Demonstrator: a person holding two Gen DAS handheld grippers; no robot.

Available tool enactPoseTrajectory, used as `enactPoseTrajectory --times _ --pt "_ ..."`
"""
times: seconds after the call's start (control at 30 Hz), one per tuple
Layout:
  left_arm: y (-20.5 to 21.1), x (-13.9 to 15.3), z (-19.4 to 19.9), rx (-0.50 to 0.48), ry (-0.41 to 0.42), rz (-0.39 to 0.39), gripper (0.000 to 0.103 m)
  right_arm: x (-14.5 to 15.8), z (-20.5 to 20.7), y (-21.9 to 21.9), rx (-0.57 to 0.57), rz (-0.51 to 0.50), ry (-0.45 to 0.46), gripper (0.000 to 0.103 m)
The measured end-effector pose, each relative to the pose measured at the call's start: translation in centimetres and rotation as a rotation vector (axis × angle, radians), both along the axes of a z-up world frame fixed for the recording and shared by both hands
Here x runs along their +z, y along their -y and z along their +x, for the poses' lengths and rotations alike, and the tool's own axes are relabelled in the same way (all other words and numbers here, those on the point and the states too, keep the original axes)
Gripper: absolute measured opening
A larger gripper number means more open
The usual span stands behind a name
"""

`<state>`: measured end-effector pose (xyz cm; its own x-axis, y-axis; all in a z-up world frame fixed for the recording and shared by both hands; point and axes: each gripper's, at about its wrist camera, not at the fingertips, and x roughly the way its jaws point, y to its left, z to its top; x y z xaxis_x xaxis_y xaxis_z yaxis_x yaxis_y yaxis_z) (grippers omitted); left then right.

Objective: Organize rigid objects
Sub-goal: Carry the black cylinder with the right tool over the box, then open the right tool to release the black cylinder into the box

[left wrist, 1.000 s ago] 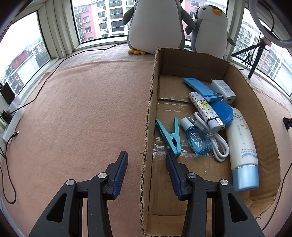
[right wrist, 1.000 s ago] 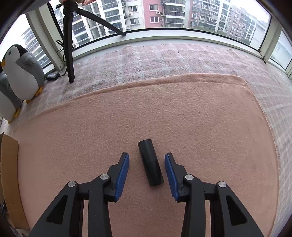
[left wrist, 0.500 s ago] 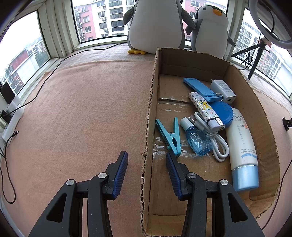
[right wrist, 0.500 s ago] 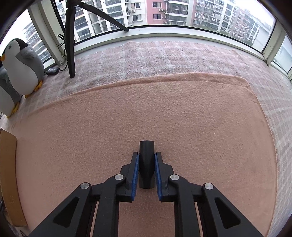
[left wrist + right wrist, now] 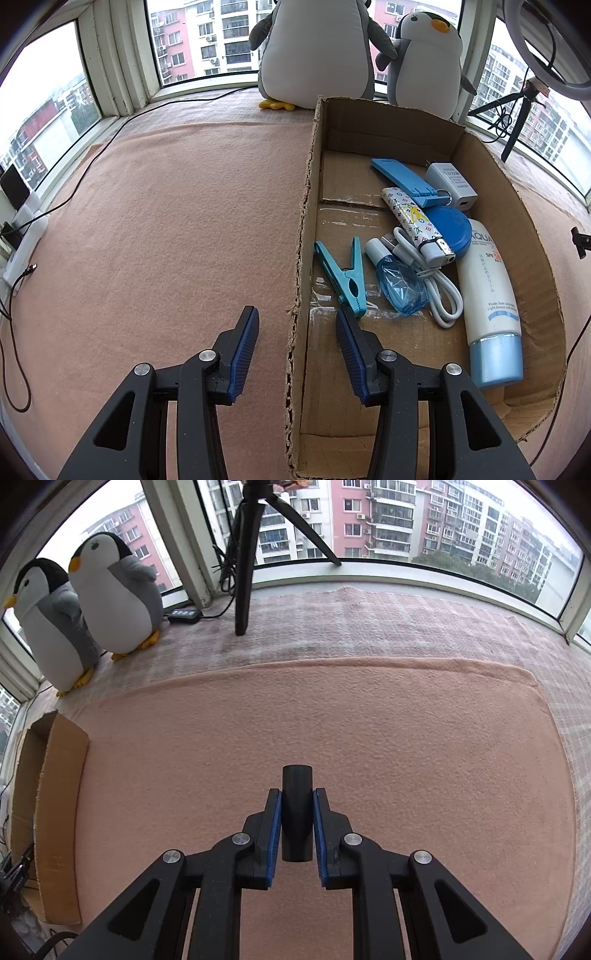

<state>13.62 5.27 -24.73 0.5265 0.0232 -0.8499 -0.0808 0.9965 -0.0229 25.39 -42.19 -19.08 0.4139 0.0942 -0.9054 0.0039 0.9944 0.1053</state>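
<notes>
Home setting, enclosed apartment balcony, curved window wall (image 5: pixel 406 570) facing residential high-rises, pink blanket (image 5: pixel 166 229) spread as floor cover, two plush penguins (image 5: pixel 114 598) on the sill, tripod (image 5: pixel 247 554), cardboard box (image 5: pixel 517 206) of toiletries

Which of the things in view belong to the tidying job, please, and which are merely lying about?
Part of the job:
- black tube, clamped in the right tongs
- cardboard box
- things in it: clothes peg, sunscreen tube, white cable, charger
- left tongs, open over the box's wall

Lying about:
- plush penguins
- tripod
- pink blanket
</notes>
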Motion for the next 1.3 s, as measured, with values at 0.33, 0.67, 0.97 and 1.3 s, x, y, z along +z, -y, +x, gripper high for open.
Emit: enactPoseTrajectory --times 0.33,0.67,0.97,1.3 --pt "0.0 0.1 0.1 0.000 0.002 0.000 0.048 4.0 -3.0 -10.1 0.195 0.080 0.070 0.015" --pt "0.0 0.2 0.2 0.000 0.002 -0.004 0.048 6.6 -4.8 -20.5 0.408 0.144 0.099 0.015" --pt "0.1 0.2 0.5 -0.001 0.002 -0.007 0.048 6.0 -6.0 -27.6 0.528 0.173 0.078 0.015" --pt "0.4 0.3 0.6 -0.002 0.001 -0.001 0.048 6.6 -6.8 -28.6 0.544 0.180 0.096 0.031"
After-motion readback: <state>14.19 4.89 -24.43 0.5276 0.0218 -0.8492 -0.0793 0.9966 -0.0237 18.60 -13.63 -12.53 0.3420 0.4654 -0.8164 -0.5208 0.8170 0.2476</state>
